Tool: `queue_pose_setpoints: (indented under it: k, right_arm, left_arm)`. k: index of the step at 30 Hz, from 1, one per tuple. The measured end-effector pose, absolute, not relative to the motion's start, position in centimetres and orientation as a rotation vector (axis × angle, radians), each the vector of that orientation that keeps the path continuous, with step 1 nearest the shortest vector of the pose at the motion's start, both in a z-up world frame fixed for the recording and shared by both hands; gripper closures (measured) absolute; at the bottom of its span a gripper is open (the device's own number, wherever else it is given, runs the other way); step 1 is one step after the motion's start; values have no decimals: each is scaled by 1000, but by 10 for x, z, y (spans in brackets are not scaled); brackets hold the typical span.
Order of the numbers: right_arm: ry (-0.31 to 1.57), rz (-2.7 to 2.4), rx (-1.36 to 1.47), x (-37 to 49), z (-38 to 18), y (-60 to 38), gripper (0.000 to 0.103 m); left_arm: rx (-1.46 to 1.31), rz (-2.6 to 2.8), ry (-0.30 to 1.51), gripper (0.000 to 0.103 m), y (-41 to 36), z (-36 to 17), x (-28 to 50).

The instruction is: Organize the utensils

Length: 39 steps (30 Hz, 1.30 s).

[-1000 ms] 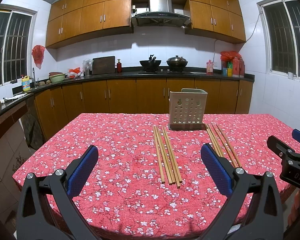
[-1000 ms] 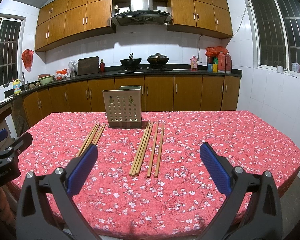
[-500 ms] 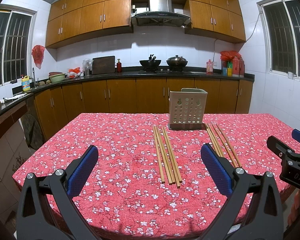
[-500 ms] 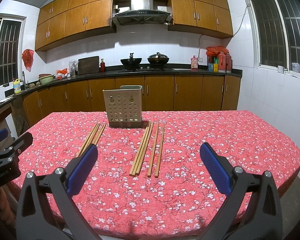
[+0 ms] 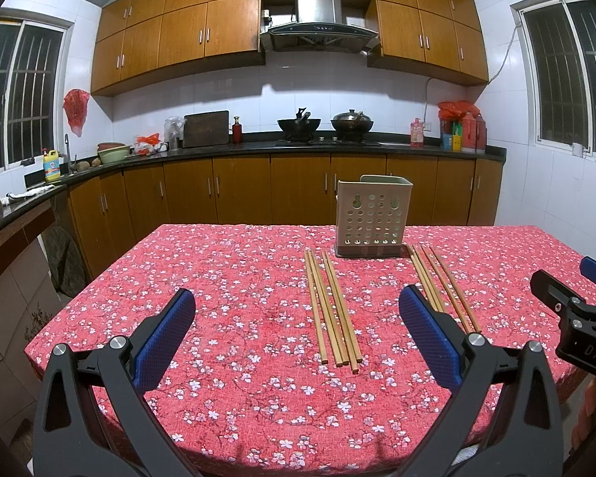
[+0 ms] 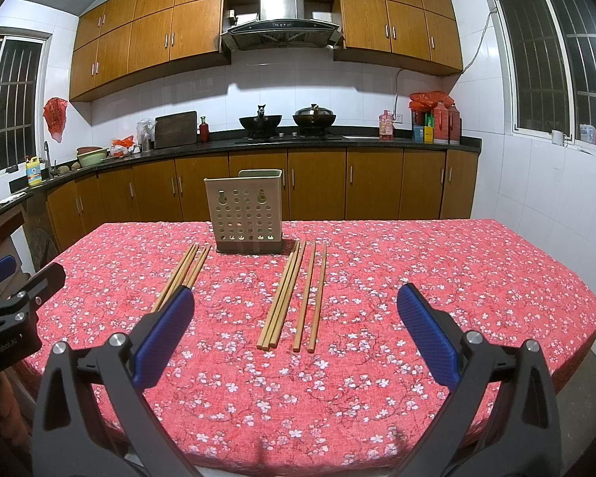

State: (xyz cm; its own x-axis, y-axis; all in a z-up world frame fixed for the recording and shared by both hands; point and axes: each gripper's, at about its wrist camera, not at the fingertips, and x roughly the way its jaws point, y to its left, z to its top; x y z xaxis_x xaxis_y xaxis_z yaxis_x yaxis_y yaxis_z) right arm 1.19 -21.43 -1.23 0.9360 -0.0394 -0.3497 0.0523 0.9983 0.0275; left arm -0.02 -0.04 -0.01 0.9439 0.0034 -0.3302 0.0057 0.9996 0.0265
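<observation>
The tabletop [image 5: 226, 278], covered by a red cloth printed with small white blossoms, fills the middle of both views. At its far side stands a beige perforated plastic utensil holder [image 5: 373, 218], upright. Two groups of four wooden chopsticks lie flat on the cloth, running from near to far: the left group [image 5: 331, 308] just left of the holder, the right group [image 6: 294, 294] just right of it, both apart from it.

The left gripper [image 5: 298, 334] hangs above the near edge with its blue-padded fingers [image 5: 165, 338] spread wide, grasping nothing; its body in the right wrist view carries the partly readable word "GenRobot.AI". The right gripper [image 6: 296, 330] hangs level beside it, fingers [image 6: 427, 334] likewise released and empty; the letters "DAS" show on its body in the left wrist view.
</observation>
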Motion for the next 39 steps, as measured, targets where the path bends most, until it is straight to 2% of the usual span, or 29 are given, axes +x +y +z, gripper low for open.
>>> queue_pose_setpoints:
  k: [29, 39]
  right_arm:
    - [362, -49, 37, 14, -17, -216, 4]
    - [527, -108, 102, 71, -36, -245, 4]
  left_arm:
    - [27, 0, 345, 2, 3, -10, -5]
    - [5, 55, 502, 2, 22, -27, 36]
